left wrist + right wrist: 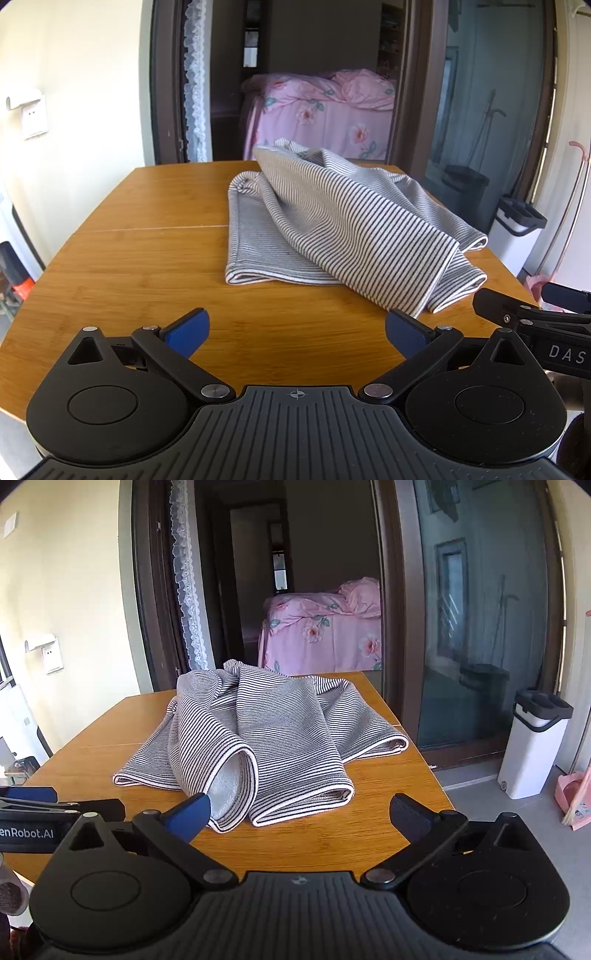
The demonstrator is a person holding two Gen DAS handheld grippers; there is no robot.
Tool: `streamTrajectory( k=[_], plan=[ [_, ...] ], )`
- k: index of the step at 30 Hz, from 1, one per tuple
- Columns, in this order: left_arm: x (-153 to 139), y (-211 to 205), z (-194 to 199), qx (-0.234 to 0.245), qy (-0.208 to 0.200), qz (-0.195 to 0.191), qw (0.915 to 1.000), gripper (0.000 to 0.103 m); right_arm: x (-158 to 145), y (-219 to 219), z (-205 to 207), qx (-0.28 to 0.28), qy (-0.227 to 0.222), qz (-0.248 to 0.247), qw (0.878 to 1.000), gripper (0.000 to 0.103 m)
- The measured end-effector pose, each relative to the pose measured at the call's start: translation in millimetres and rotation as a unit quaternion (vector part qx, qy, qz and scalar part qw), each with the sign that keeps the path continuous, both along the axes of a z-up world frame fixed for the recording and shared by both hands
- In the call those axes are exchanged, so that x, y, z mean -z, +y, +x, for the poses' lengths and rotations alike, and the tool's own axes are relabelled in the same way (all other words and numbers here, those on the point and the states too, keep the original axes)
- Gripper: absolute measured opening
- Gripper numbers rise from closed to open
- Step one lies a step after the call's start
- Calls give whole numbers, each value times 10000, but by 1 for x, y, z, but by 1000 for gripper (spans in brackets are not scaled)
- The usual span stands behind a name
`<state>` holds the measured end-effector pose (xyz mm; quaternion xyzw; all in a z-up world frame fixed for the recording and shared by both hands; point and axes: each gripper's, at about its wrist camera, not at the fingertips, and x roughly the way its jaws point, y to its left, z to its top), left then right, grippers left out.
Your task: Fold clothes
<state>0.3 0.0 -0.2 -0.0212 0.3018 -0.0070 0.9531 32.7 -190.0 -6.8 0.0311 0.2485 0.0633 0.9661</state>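
The wooden counter (147, 258) fills the lower half of both views. Its far edge lies against a doorway, its right edge drops off toward a glass door, and a thin seam crosses it from side to side. In the left wrist view the near-left part is bare wood, broad and open all the way to the rounded left edge. The strip between the cloth and the near edge is also bare.

The striped garment (332, 229) lies crumpled on the far-right part of the counter, loosely bunched. Its hemmed edges curl toward the near side, and one lobe comes close to the counter's right edge. In the right wrist view a rolled hem of it sits just beside the inner tip of that tool's left finger; I cannot tell whether they touch.

Beyond the right edge a white bin (532, 746) stands on the floor, well apart from the counter.

The left tool (297, 332) hangs over the near edge, spread wide with nothing between its fingers. The right tool (299, 814) is also spread wide and grips nothing, with bare wood between its tips.
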Motion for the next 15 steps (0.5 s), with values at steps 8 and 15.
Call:
streamTrajectory(
  k=[8, 15],
  plan=[
    [2, 0, 4, 65, 114, -50, 9999, 103, 3, 0, 4, 37, 129, 99, 9999, 103],
    [4, 2, 8, 118, 212, -84, 9997, 103, 5, 0, 0, -10, 75, 59, 10000, 103]
  ],
)
